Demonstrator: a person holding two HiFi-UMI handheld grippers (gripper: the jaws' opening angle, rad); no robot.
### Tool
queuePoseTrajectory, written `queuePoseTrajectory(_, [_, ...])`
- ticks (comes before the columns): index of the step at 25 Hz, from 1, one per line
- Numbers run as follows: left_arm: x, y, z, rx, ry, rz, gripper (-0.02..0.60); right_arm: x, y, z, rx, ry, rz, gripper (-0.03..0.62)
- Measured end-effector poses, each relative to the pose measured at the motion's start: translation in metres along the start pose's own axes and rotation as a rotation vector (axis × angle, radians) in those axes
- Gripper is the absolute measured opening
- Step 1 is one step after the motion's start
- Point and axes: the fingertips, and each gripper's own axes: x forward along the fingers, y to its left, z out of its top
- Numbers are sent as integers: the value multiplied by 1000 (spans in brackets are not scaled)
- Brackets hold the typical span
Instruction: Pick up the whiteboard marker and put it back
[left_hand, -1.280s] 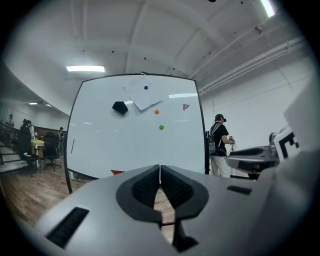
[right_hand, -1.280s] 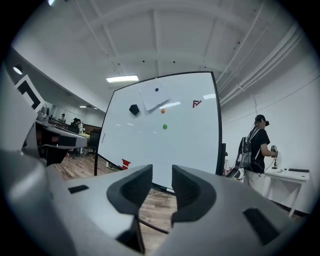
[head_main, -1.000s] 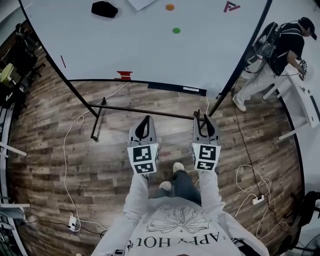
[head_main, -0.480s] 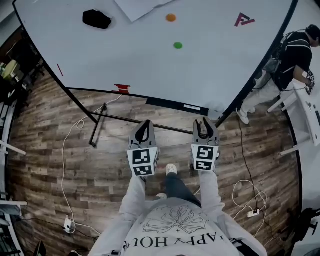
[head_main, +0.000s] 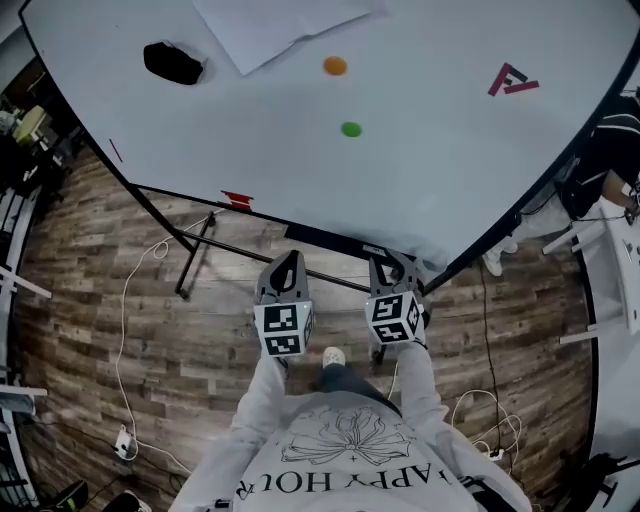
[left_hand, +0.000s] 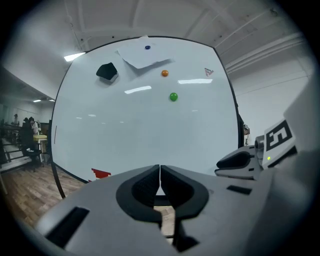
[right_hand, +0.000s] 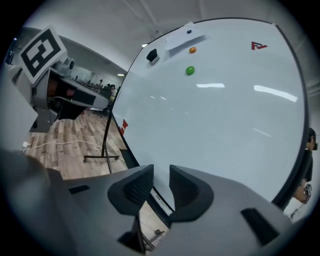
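A big whiteboard (head_main: 300, 150) on a stand fills the top of the head view. Along its lower edge runs a black ledge (head_main: 330, 242), and on it lies a slim white-labelled piece (head_main: 375, 250) that looks like the marker, also in the right gripper view (right_hand: 156, 196). A small red thing (head_main: 237, 199) sits further left on that edge. My left gripper (head_main: 286, 258) is shut and empty, its tips touching (left_hand: 159, 167). My right gripper (head_main: 392, 262) hangs just before the ledge. Its jaws (right_hand: 161, 170) have just been closing but still stand apart with nothing between them.
On the board are a black eraser (head_main: 172, 62), a paper sheet (head_main: 275, 28), an orange magnet (head_main: 335, 66), a green magnet (head_main: 351, 129) and a red logo (head_main: 510, 80). The stand's foot (head_main: 195, 255) and cables (head_main: 130, 330) lie on the wood floor. A person (head_main: 605, 180) stands at right.
The board has come closer and now fills more of the view. Both grippers have moved forward to its lower edge. The right gripper has rolled and its jaws have narrowed.
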Motion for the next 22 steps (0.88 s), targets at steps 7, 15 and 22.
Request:
queuePoseTrajectory(7, [37, -3, -6, 6, 30, 21, 8, 47, 2, -19, -142, 67, 106, 92])
queuePoseTrajectory(15, [59, 5, -21, 16, 79, 20, 8, 85, 13, -51, -251, 194, 206, 89])
queuePoseTrajectory(22, [81, 26, -24, 2, 104, 4, 8, 114, 25, -61, -353, 288, 281, 89])
